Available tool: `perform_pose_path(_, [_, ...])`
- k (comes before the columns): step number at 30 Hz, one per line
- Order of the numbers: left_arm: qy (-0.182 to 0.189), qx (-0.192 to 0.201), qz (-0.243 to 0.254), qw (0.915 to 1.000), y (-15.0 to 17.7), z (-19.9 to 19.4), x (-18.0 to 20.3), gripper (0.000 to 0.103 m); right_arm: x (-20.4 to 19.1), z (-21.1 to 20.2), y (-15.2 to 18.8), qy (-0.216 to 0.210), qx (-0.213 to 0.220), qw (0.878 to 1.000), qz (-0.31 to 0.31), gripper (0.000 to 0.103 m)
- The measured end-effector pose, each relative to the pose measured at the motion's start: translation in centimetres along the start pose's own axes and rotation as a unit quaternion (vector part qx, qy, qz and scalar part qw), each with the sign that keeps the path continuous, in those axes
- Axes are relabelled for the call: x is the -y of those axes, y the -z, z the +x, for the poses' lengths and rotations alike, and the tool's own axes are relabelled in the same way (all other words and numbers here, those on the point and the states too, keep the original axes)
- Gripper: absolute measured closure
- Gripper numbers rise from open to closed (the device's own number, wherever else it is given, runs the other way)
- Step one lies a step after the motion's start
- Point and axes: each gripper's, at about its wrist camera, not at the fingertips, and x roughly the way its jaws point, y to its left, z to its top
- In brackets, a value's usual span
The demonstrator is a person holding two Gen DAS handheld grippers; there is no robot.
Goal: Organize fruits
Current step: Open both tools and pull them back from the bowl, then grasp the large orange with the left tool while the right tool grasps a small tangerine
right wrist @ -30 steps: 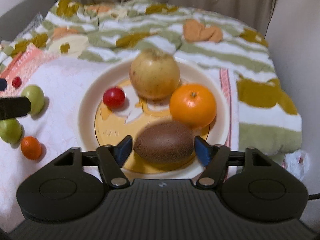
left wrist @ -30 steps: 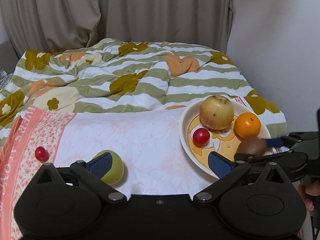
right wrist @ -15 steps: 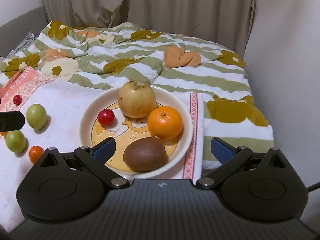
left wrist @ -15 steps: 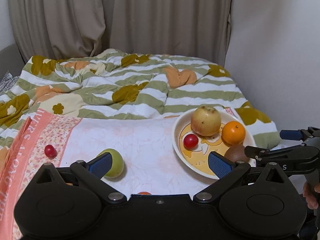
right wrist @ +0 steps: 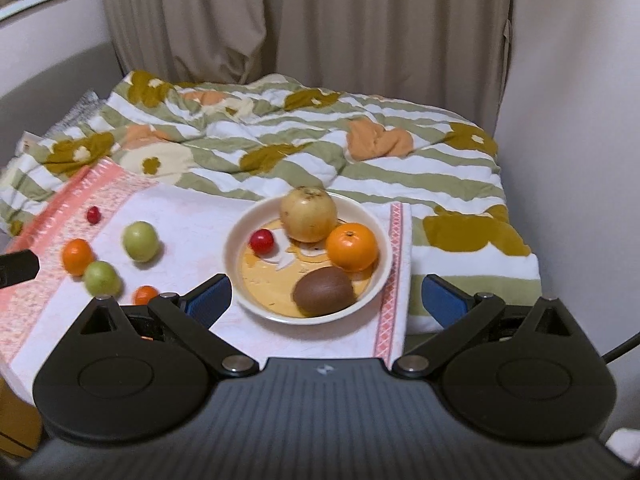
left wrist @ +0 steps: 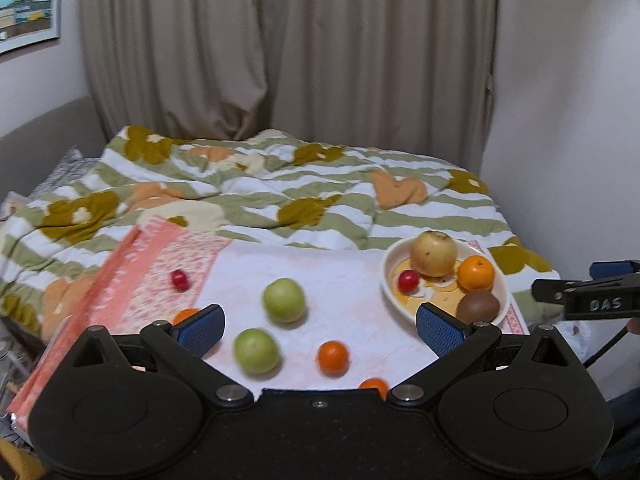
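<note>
A cream plate (right wrist: 240, 240) (left wrist: 386, 280) on a pink-white towel (right wrist: 192, 220) holds a yellow apple (right wrist: 308, 214), an orange (right wrist: 352, 246), a brown kiwi (right wrist: 323, 291) and a red cherry tomato (right wrist: 261, 241). Loose on the towel lie two green fruits (left wrist: 284, 300) (left wrist: 256, 350), small oranges (left wrist: 333, 357) (right wrist: 77, 256) and a red cherry tomato (left wrist: 179, 279). My right gripper (right wrist: 326, 300) is open and empty, held back above the plate's near edge. My left gripper (left wrist: 320, 326) is open and empty above the loose fruits.
A striped green-and-white duvet (right wrist: 320, 140) covers the bed behind the towel. A wall (right wrist: 580, 120) stands close on the right and curtains (right wrist: 300, 20) hang behind. The bed's front edge lies just below the grippers.
My right gripper opened, let go of the kiwi on the plate and pulled back and up. My left gripper also drew back, so more loose fruits show.
</note>
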Motion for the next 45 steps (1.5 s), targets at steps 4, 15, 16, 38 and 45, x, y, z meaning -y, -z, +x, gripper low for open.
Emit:
perform_pose_path(4, [-0.028, 0.012, -0.005, 0.9995, 0.7, -2.0, -1.7, 0.000, -0.9, -1.8, 0.4, -0.013, 0.011, 1.000, 0.001, 0.000])
perform_pose_path(15, [-0.049, 0.046, -0.008, 0.9977, 1.5, -3.8, -8.1, 0.000, -5.9, -3.8, 1.3, -0.019, 0.031, 0.999, -0.003, 0.000])
perform_pose_path(16, [-0.046, 0.047, -0.007, 0.9978, 1.4, -3.8, -8.8, 0.000, -6.7, -3.9, 1.3, -0.018, 0.033, 0.999, -0.003, 0.000])
perform_pose_path(38, [0.063, -0.001, 0.061, 0.9961, -0.7, 4.9, -21.7, 0.000, -19.3, 3.3, 2.0, 0.043, 0.041, 0.998, 0.036, 0.000])
perform_pose_path(45, [0.097, -0.028, 0.107, 0.9892, -0.3, 9.7, -21.8, 0.000, -20.7, 7.4, 3.1, 0.055, 0.012, 0.998, 0.028, 0.000])
